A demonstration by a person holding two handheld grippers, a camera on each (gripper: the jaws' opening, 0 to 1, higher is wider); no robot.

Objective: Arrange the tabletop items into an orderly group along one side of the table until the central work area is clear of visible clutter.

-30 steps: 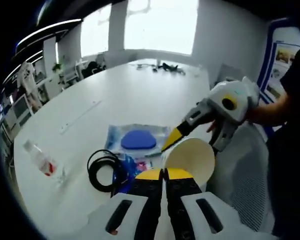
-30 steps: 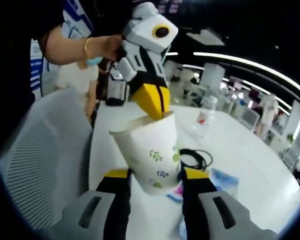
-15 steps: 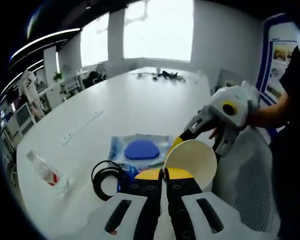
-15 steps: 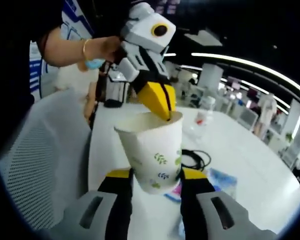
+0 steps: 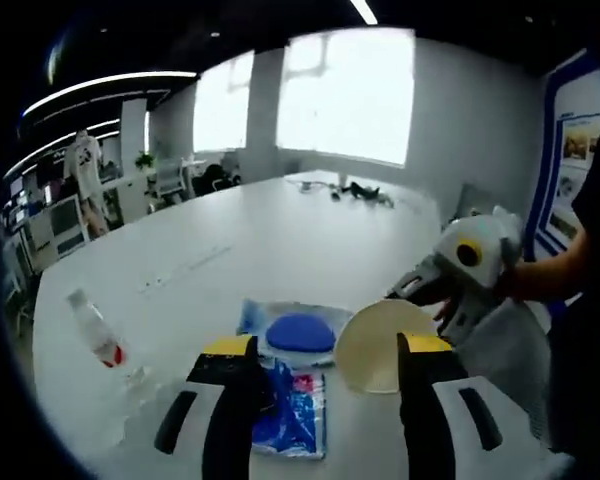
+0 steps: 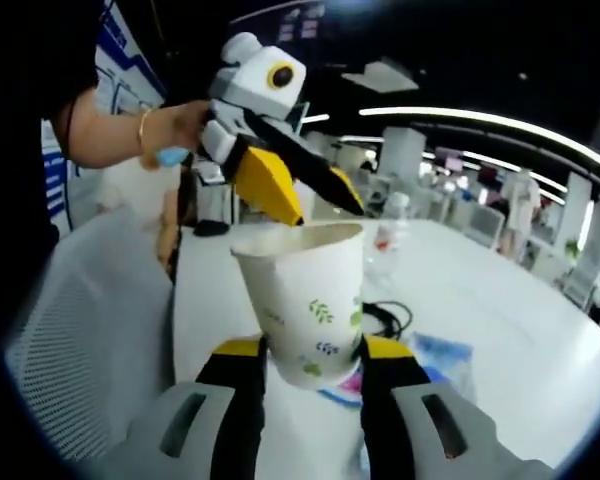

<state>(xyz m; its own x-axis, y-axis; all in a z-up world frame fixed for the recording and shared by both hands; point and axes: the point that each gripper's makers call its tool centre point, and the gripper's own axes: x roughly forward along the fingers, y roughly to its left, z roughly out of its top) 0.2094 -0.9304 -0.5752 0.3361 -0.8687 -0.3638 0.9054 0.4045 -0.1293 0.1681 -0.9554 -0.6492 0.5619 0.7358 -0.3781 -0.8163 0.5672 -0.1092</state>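
A white paper cup printed with green leaves stands upright between my right gripper's jaws, which are shut on its lower half. My left gripper hangs just over the cup's rim with its yellow-tipped jaws spread open. In the left gripper view the cup shows its open mouth, held from the right by the right gripper. My left gripper is open, with nothing between its jaws.
On the white table lie a blue pouch, a blue packet, a plastic bottle and a black cable. A grey mesh chair stands by the table edge. A person's hand holds the left gripper.
My left gripper has opened and lifted off the cup's rim, where its shut tips were. The right gripper still holds the cup in the same way.
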